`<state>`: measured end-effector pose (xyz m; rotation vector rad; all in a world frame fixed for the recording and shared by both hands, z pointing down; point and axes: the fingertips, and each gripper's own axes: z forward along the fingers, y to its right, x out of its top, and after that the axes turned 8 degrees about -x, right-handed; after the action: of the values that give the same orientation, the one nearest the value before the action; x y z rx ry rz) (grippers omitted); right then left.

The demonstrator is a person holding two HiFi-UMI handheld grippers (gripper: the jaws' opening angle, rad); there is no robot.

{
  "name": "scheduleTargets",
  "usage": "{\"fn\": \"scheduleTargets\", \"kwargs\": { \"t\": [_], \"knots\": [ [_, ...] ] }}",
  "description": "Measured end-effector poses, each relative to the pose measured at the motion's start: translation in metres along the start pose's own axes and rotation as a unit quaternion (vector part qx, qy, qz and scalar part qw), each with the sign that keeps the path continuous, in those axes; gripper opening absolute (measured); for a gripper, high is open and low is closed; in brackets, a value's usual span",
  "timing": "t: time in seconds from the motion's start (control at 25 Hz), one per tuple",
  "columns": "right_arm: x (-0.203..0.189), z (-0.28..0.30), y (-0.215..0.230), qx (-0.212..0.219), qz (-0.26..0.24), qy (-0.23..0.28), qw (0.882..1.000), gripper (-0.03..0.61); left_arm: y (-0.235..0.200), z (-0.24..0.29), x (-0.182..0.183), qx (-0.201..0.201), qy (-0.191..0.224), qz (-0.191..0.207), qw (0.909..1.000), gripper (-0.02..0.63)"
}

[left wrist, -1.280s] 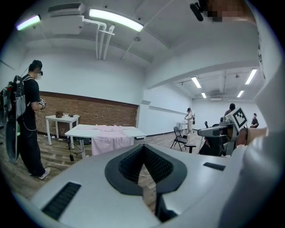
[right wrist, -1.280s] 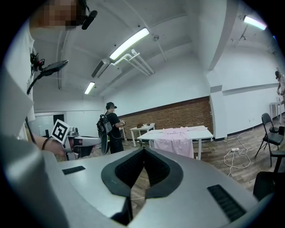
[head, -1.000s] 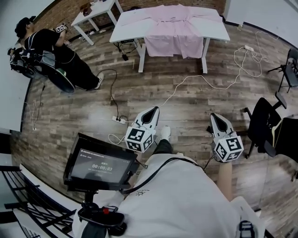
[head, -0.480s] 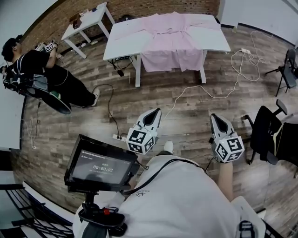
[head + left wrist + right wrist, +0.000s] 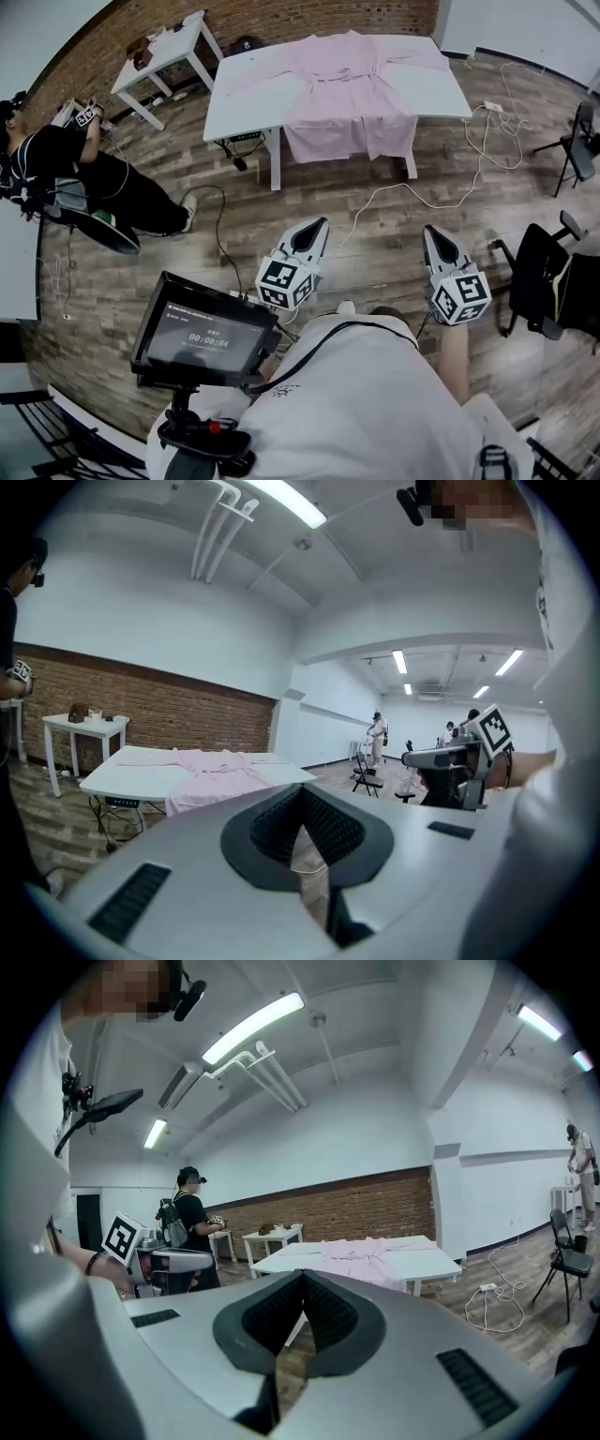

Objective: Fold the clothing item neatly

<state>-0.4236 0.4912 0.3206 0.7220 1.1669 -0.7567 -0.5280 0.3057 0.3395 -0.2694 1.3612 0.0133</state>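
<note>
Pink garment (image 5: 347, 89) drapes the worktop (image 5: 248, 94), well apart from left claw (image 5: 317, 225) and right claw (image 5: 430, 232), both closed and empty, which should open before reaching its hem.

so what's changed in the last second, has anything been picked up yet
The person has walked towards the white table, carrying the left gripper and right gripper along. Nothing was taken hold of or let go. Unchanged: both grippers shut and empty, the pink garment spread on the table with its lower part hanging over the front edge.
</note>
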Motion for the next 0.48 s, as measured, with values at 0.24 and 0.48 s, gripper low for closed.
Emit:
{"fn": "scheduleTargets", "kwargs": {
  "t": [0.24,0.48],
  "knots": [
    [0.005,0.024,0.006,-0.008,0.005,-0.004,1.0,0.002,-0.028,0.011,0.005,0.001,0.012,-0.013,0.9998,0.001],
    [0.008,0.058,0.024,0.003,0.011,-0.003,1.0,0.002,-0.053,0.027,0.009,0.016,0.015,-0.012,0.9997,0.001]
  ]
}}
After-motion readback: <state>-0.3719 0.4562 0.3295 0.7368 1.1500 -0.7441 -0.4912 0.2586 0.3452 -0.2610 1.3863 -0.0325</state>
